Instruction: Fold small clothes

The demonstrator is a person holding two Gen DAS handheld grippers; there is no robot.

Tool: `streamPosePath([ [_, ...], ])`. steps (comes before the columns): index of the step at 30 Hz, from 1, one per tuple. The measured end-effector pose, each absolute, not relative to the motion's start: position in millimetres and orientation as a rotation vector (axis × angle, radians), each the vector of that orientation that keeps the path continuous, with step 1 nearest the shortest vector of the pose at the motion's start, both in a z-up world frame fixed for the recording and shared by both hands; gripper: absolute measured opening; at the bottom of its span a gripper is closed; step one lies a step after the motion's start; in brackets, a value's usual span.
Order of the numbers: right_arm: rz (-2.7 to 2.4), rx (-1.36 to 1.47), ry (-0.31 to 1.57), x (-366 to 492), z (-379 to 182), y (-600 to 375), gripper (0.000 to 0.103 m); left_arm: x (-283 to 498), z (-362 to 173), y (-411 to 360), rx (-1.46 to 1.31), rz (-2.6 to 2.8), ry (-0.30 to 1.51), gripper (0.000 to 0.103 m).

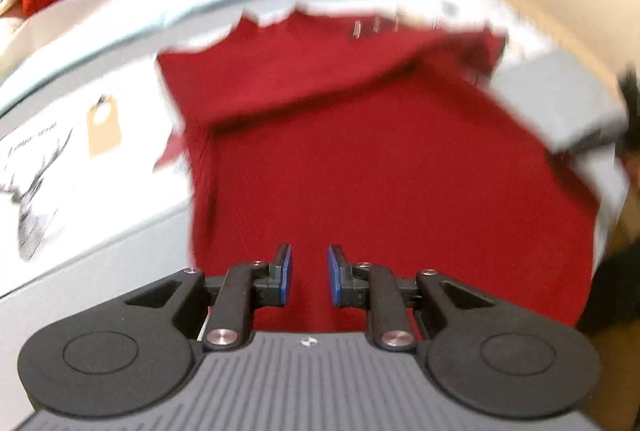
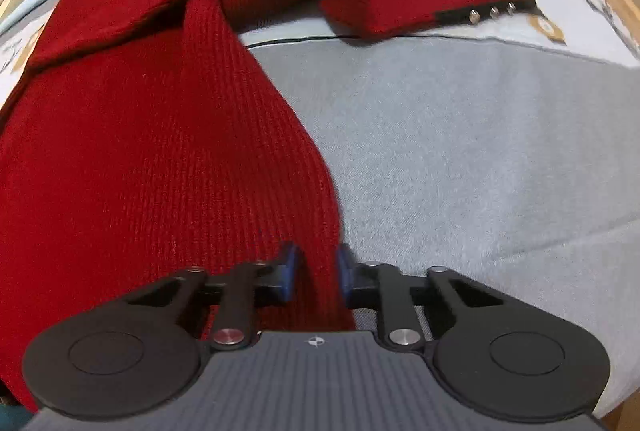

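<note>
The wide grey woven cover (image 2: 480,151), with a printed pale strip along its far side, carried the work, and on it the dark red ribbed knit garment (image 2: 140,151) lay spread out, probably so that its parts could be folded in one at a time. The body ran down the cover's left part toward the near edge. One long red sleeve (image 2: 400,3) reached across the far printed strip to the right, its cuff lying flat on the strip, with small metal studs (image 2: 494,11) on it. The right tool (image 2: 316,271) stood at the near edge of the cover, its jaws almost closed and pinching the garment's right-hand border, seemingly to lift that side over. The left tool (image 1: 310,275) hovered above the body of the garment, which filled the middle of the cover, its jaws a little apart and empty.
</note>
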State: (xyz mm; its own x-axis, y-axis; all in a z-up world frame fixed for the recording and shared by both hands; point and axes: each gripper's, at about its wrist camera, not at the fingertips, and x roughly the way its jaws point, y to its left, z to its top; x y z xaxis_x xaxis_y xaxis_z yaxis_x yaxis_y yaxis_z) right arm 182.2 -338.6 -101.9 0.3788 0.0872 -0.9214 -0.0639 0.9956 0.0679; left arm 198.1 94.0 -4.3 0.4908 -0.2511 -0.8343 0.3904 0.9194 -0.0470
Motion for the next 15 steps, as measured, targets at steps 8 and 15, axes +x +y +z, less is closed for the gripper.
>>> streamPosePath([
  [8, 0.186, -0.054, 1.15, 162.4, -87.5, -350.2, 0.005, 281.6, -21.3, -30.9, 0.263, -0.412, 0.836, 0.028],
  [15, 0.2, -0.102, 1.184, 165.9, -85.9, -339.2, 0.011, 362.5, -87.6, -105.7, 0.343, -0.376, 0.827, 0.048],
])
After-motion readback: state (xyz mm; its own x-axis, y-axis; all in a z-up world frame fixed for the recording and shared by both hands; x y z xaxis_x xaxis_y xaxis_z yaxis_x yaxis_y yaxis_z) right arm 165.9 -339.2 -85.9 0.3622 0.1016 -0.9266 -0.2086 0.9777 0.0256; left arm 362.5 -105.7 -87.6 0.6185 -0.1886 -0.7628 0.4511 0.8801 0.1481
